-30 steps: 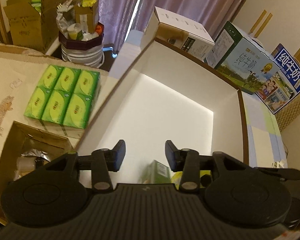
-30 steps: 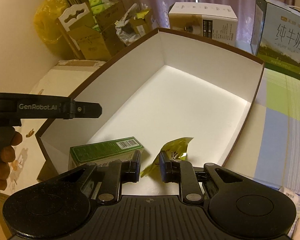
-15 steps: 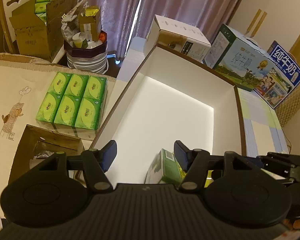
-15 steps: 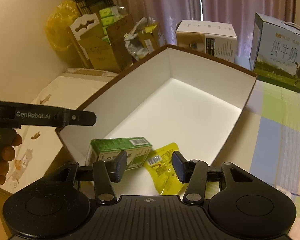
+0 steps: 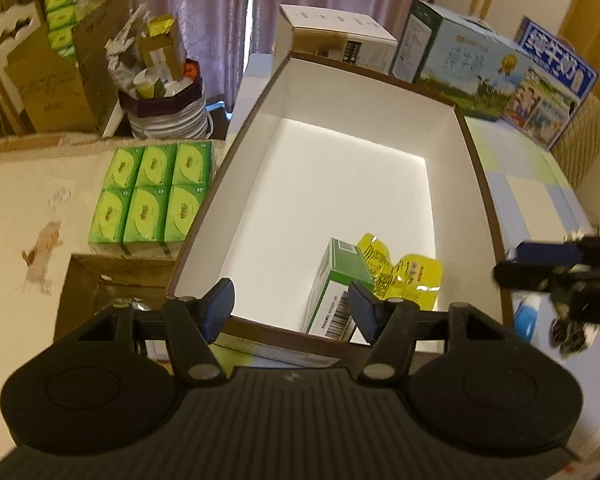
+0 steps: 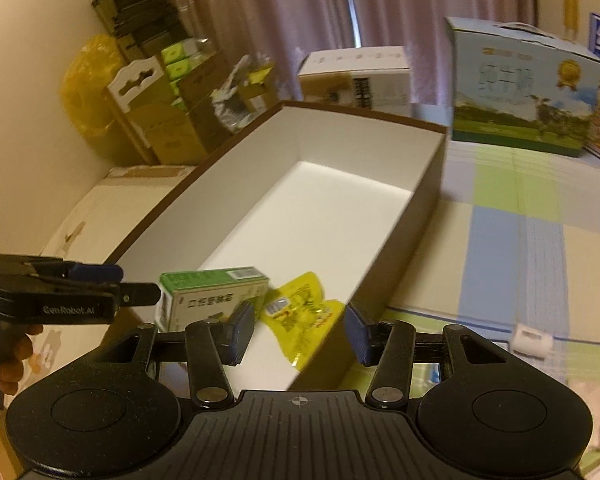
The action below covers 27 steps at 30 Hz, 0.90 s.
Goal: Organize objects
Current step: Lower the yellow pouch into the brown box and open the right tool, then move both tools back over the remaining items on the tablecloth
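Note:
A large white-lined box with a brown rim [image 5: 474, 148] [image 6: 360, 118] stands open in front of me. At its near end lie a green carton [image 5: 334, 280] [image 6: 214, 294] and a yellow pouch [image 5: 404, 272] [image 6: 306, 312], touching each other. My left gripper [image 5: 290, 310] is open and empty above the box's near rim. My right gripper [image 6: 298, 332] is open and empty above the box's near right corner. The left gripper also shows at the left of the right wrist view [image 6: 100, 284].
A pack of green tissue packets [image 5: 152, 192] lies left of the box beside an open brown carton [image 5: 112, 280]. Milk cartons [image 5: 492, 76] [image 6: 524, 84] and a white box [image 5: 336, 36] stand behind. A small white object [image 6: 532, 338] lies on the checked cloth [image 6: 540, 240].
The right gripper let go of the yellow pouch, which now lies in the box, and opened wide. Both grippers drew back and up from the box; the left one opened wider.

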Motion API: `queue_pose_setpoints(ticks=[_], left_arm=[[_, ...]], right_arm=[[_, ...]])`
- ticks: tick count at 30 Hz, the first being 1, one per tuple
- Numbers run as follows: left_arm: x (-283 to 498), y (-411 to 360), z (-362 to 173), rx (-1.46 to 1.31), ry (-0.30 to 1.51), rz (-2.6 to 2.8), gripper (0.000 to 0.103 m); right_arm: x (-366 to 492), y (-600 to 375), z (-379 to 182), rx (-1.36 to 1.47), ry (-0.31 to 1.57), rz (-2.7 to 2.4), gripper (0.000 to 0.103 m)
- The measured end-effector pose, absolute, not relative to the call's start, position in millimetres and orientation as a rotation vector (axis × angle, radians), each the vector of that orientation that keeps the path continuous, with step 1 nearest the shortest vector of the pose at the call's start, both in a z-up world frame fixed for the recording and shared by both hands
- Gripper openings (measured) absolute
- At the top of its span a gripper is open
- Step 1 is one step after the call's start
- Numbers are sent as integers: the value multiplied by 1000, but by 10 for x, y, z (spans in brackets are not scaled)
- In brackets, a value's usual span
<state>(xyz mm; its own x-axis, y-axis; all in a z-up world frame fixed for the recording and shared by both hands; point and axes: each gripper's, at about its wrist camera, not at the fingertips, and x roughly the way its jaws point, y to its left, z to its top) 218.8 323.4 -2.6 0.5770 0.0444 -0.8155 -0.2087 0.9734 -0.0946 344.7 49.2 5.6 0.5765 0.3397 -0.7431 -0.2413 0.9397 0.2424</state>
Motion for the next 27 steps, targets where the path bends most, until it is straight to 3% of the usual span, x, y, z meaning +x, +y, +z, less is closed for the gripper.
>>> queue_pose_setpoints(ticks=[4,7,16,27], left_arm=[[2277,3190,-122,-148,966,150,60],[2364,3216,-192,-161,975,150,68],[2559,3256,-370,-107,1022,231,58],[2233,3323,-41,-198,929,203,62]], right_arm=[[3411,391,110,134,878,305,47],[3379,317,129,146,869,279,47],[3278,107,135,174,864,212,47],[3086,-155,142,207,861,171,47]])
